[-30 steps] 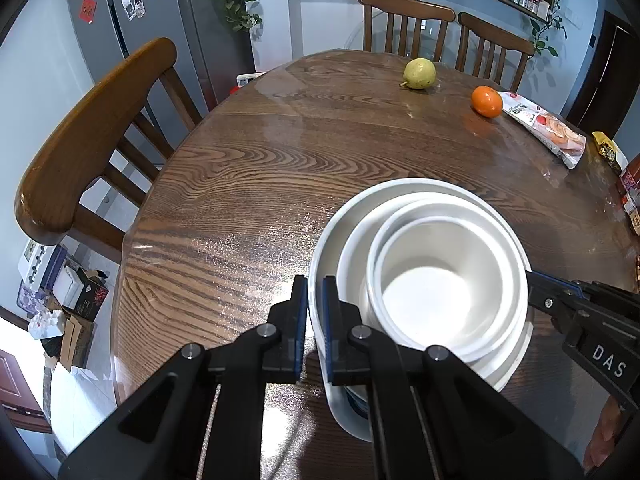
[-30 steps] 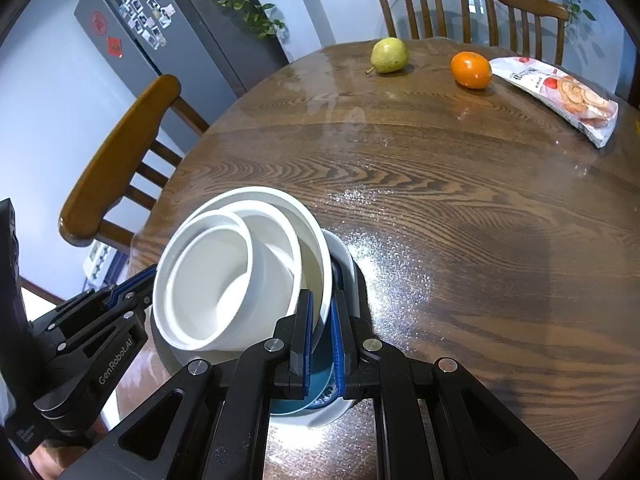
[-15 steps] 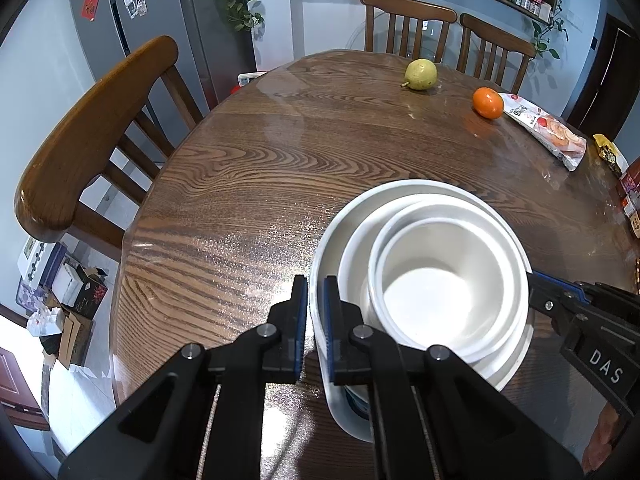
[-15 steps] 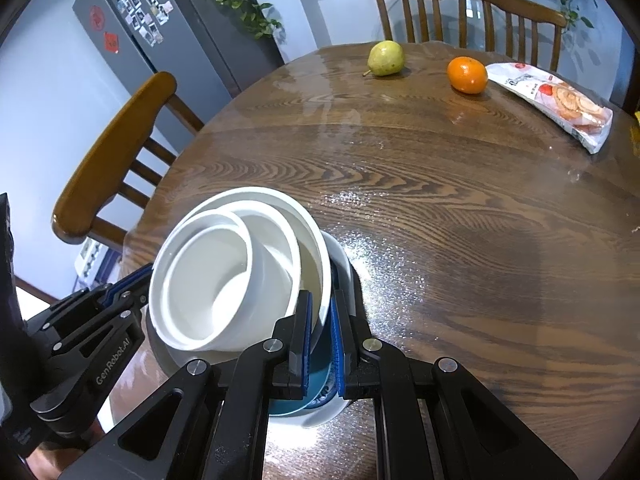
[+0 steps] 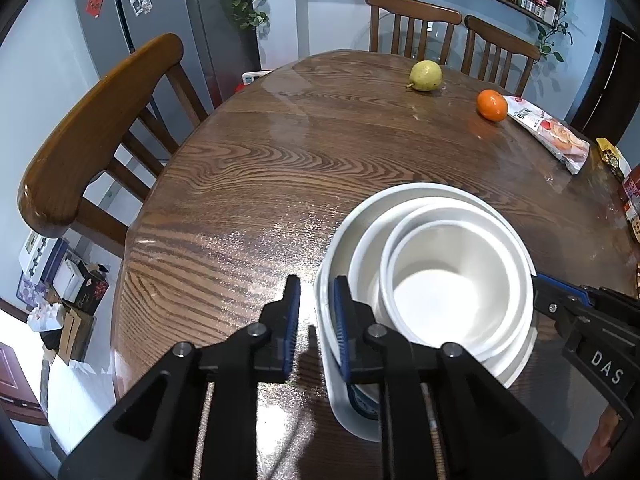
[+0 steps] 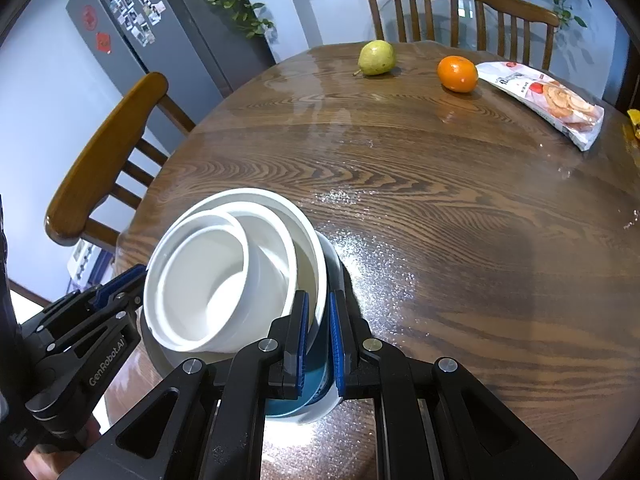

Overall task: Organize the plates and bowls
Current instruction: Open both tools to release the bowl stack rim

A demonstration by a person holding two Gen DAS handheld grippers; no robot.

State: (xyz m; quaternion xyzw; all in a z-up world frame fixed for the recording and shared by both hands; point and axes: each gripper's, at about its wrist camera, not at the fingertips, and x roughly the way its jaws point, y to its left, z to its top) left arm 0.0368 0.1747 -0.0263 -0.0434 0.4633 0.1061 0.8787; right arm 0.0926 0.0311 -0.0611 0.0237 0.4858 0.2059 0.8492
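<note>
The nested white bowls [image 5: 448, 280] sit stacked on the plate [image 5: 326, 344] at the worktop's [image 5: 280, 168] near edge, the left gripper [image 5: 316, 320] spreading its fingers off the plate's rim while the right gripper [image 6: 318, 336] pinches the opposite rim; releasing comes next.

A round, glossy dark wood surface [image 6: 440, 208]. A stack of white bowls and plates [image 6: 224, 276] sits near its close edge. Far across lie a green pear [image 6: 376, 57], an orange [image 6: 457, 73] and a snack packet [image 6: 548, 98].
</note>
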